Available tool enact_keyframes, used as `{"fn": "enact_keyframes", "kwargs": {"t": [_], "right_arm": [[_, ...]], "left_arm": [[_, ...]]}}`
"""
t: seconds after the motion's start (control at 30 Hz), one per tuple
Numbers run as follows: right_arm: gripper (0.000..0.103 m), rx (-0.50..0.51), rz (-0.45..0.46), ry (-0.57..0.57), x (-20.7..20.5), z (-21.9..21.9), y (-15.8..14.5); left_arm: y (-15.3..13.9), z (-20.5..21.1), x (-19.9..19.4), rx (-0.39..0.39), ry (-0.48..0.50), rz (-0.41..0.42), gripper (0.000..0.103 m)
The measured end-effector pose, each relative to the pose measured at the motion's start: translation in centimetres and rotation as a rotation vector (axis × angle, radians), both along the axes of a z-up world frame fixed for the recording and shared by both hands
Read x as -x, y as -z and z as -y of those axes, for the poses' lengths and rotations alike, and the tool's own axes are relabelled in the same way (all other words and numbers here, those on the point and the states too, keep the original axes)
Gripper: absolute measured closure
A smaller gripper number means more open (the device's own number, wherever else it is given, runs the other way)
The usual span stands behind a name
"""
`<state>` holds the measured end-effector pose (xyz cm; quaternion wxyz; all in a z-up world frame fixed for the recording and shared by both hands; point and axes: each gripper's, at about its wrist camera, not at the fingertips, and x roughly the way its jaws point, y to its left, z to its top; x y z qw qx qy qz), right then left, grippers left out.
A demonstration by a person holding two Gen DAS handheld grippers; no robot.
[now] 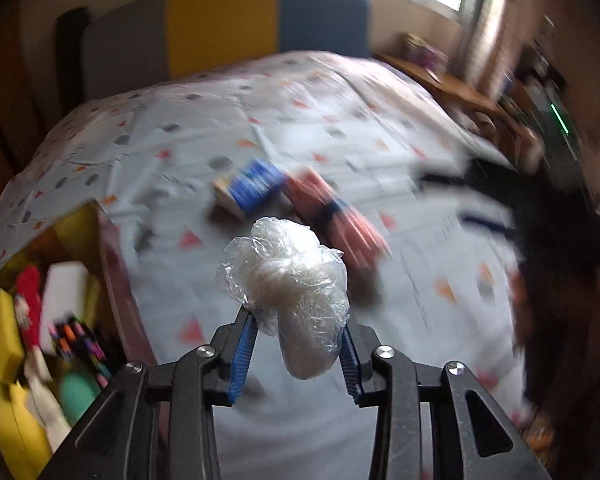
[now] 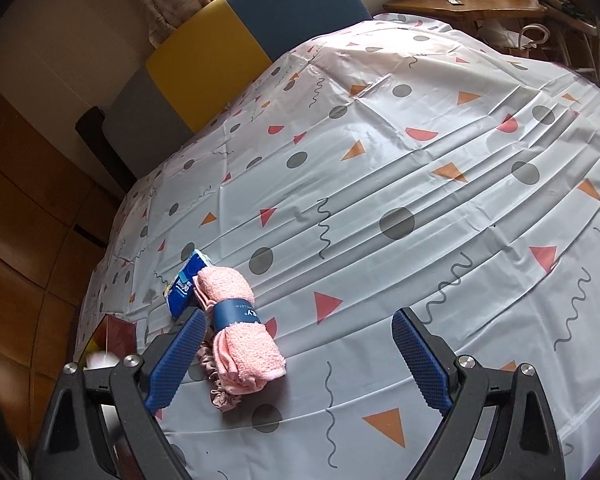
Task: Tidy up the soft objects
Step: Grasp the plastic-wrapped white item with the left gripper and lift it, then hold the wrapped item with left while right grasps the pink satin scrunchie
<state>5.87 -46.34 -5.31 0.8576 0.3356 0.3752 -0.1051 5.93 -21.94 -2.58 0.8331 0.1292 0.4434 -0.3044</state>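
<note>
My left gripper [image 1: 298, 320] is shut on a crumpled clear plastic bag [image 1: 288, 276] and holds it above the table. On the cloth beyond it lie a blue tissue pack [image 1: 248, 190] and a rolled pink towel [image 1: 332, 216], both blurred. In the right wrist view my right gripper [image 2: 300, 320] is open and empty above the table. The rolled pink towel [image 2: 240, 328] with a dark blue band lies just inside its left finger, the blue tissue pack [image 2: 186, 282] behind it and a pink scrunchie [image 2: 216, 376] under the towel.
An open box [image 1: 112, 276] at the left holds a red doll, markers, a green item and white and yellow things; its corner shows in the right wrist view [image 2: 116, 334]. The patterned tablecloth [image 2: 420, 200] covers the table. Chairs stand behind, a wooden shelf at right.
</note>
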Motion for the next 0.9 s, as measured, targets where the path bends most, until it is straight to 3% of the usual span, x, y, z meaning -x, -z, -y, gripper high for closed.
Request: {"fn": "enact_keyframes", "kwargs": {"t": [0.13,0.23,0.27,0.33,0.5,0.63,0.7,0.83,0.9], "right_arm": [[0.008,0.014,0.004,-0.023,-0.1,-0.4,0.0],[0.009,0.012,0.012,-0.055,-0.3,-0.9,0.0],[0.011,0.012,0.014,-0.068,-0.4,-1.2,0.0],[0.014,0.034,0.008,-0.094,-0.6,-1.7,0.1],[0.04,0.096,-0.023,-0.185,-1.5,-3.8,0.5],[0.05,0.153,-0.015,-0.244,-1.9,-5.5,0.2],[0.066,0.161,-0.012,-0.289,-2.3,-6.5,-0.2],[0.071,0.047,-0.002,-0.449,-4.2,-8.8,-0.2],[0.071,0.021,-0.046,-0.511,-5.7,-10.0,0.7]], "left_arm": [[3.4,0.3,4.5,-0.06,0.076,0.024,0.065],[6.6,0.3,5.1,-0.109,0.064,-0.023,0.065],[6.5,0.1,5.4,-0.083,0.065,0.027,0.065],[6.6,0.2,5.5,-0.094,0.072,0.041,0.065],[6.7,-0.2,5.4,-0.069,0.07,0.032,0.065],[6.8,-0.1,5.9,-0.054,0.072,0.045,0.065],[6.8,-0.3,5.9,-0.052,0.069,0.039,0.065],[6.8,-0.6,5.6,-0.025,0.061,0.019,0.065],[6.8,-0.6,5.5,-0.017,0.062,0.016,0.065]]}}
